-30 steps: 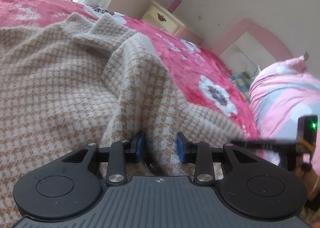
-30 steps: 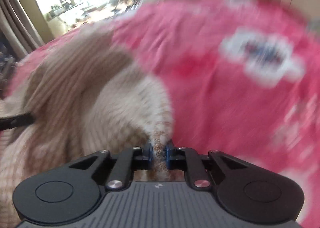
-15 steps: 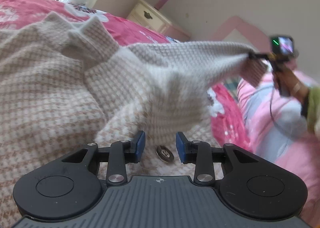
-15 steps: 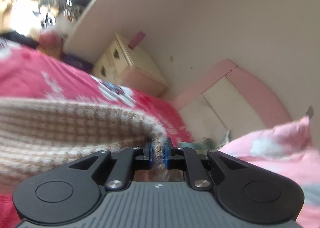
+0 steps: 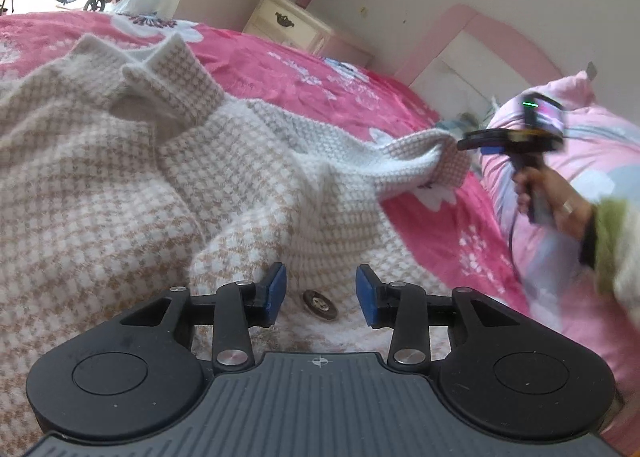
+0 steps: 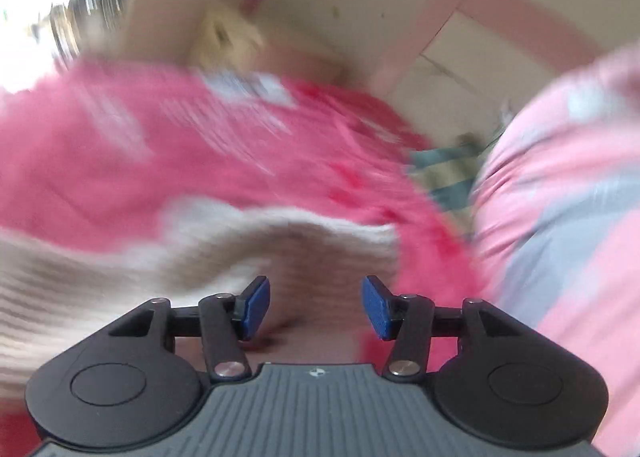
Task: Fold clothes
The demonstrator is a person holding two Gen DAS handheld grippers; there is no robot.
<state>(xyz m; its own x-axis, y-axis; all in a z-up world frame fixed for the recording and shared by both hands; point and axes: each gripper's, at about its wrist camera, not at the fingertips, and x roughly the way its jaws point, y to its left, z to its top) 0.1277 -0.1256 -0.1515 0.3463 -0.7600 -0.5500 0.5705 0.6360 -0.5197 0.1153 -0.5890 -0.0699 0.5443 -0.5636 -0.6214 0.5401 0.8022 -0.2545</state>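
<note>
**Both grippers open over a checked cardigan on a pink bed**

The left gripper (image 5: pixel 319 291) sits low over the cardigan (image 5: pixel 120 185), its blue pads (image 5: pixel 275 289) spread wide with nothing between them. A dark round button (image 5: pixel 320 301) on the knit lies in the gap, just in front of the gripper body. The cardigan is beige and white in a small check, and it spreads from the near edge across the left and middle of the view. Its collar (image 5: pixel 168 77) stands up at the far left.

One sleeve (image 5: pixel 400 161) stretches away to the right, lifted off the bed. Its cuff (image 5: pixel 454 167) hangs at the tip of the right gripper (image 5: pixel 470 145), which a hand (image 5: pixel 556 197) holds by the handle at the right edge. From this side the fingers cannot be told apart.

In the right wrist view, the right gripper (image 6: pixel 316 307) has its blue pads (image 6: pixel 256 307) set wide apart and clamps nothing. The blurred knit of the cardigan (image 6: pixel 200 257) lies just ahead and to the left.

Under it all is a pink floral bedspread (image 5: pixel 300 69). A pink and grey pillow (image 5: pixel 592 161) lies to the right, a pink headboard (image 5: pixel 500 29) stands far right, and a cream nightstand (image 5: pixel 288 23) is beyond the bed.
</note>
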